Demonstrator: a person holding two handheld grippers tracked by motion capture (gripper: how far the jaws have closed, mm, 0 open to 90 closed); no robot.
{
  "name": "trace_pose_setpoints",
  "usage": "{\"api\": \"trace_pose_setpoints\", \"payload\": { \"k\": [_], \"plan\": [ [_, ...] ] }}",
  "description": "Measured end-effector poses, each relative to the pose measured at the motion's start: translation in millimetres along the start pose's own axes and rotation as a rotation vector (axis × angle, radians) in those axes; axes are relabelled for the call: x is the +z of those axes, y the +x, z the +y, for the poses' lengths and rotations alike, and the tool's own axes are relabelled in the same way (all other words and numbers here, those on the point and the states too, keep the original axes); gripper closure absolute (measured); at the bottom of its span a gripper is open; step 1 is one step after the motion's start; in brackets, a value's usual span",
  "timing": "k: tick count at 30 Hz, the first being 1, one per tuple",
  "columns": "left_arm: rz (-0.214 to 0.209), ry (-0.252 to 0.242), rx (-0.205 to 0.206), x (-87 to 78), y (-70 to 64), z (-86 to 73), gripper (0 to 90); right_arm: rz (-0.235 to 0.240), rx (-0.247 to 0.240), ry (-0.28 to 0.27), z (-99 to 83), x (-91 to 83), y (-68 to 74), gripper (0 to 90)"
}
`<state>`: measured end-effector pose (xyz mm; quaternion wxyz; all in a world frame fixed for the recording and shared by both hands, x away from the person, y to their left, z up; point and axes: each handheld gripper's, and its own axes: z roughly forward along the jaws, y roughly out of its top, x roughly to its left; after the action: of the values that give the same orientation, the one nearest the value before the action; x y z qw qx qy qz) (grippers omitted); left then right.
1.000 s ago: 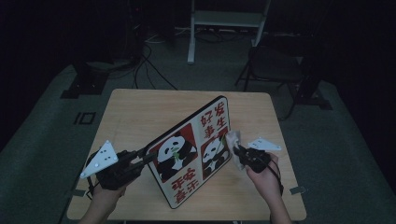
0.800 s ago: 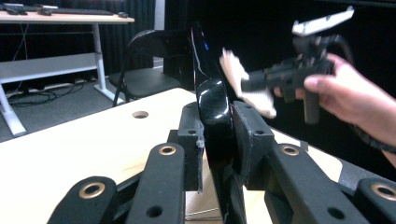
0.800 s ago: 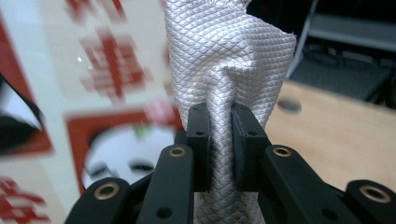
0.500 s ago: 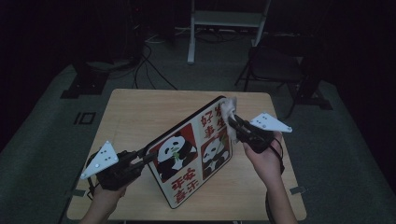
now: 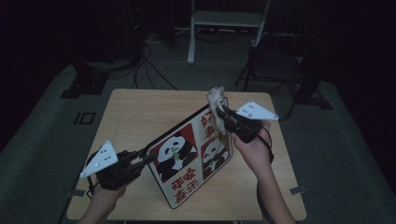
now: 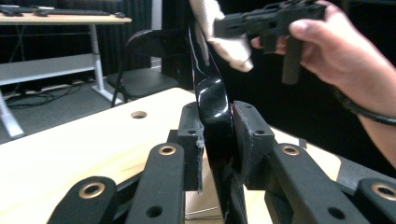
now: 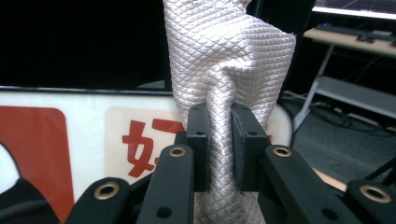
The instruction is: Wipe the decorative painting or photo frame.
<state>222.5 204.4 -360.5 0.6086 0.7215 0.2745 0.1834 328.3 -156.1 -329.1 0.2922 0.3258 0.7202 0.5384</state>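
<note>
A flat board (image 5: 187, 158) printed with pandas and red characters stands tilted up on the wooden table (image 5: 140, 112). My left gripper (image 5: 148, 157) is shut on its near left edge; in the left gripper view the glossy black rim (image 6: 212, 98) sits clamped between the jaws of the left gripper (image 6: 217, 135). My right gripper (image 5: 219, 108) is shut on a white quilted cloth (image 5: 215, 97) at the board's top far corner. The cloth (image 7: 224, 56) bulges above the right gripper (image 7: 219, 140), with the board's face (image 7: 93, 135) just behind it. From the left gripper view the cloth (image 6: 219, 42) touches the rim.
A dark chair (image 5: 275, 65) and a desk frame (image 5: 224, 18) stand beyond the table's far edge, with cables on the floor. The table has a small round hole (image 6: 138, 114). Bare wood lies left of and behind the board.
The right gripper carried the cloth from the board's lower right face up and away to its top far corner. The board now stands steeper. The left gripper kept its hold.
</note>
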Motion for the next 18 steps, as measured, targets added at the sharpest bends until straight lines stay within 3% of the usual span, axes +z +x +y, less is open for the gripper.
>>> {"api": "trace_pose_setpoints", "payload": {
  "k": [4, 14, 18],
  "plan": [
    [-0.014, -0.002, -0.002, 0.1, 3.6, -0.4, 75.1, 0.001, -0.008, 0.035, -6.8, 11.2, 0.4, 79.2],
    [-0.023, -0.001, 0.003, 0.1, 4.4, -0.6, 74.5, -0.012, -0.021, 0.082, -21.3, 14.4, 0.0, 79.3],
    [-0.016, 0.004, 0.015, 0.8, 2.5, -0.1, 74.0, -0.012, -0.013, 0.120, -38.0, 16.1, -0.5, 79.3]
  ]
}}
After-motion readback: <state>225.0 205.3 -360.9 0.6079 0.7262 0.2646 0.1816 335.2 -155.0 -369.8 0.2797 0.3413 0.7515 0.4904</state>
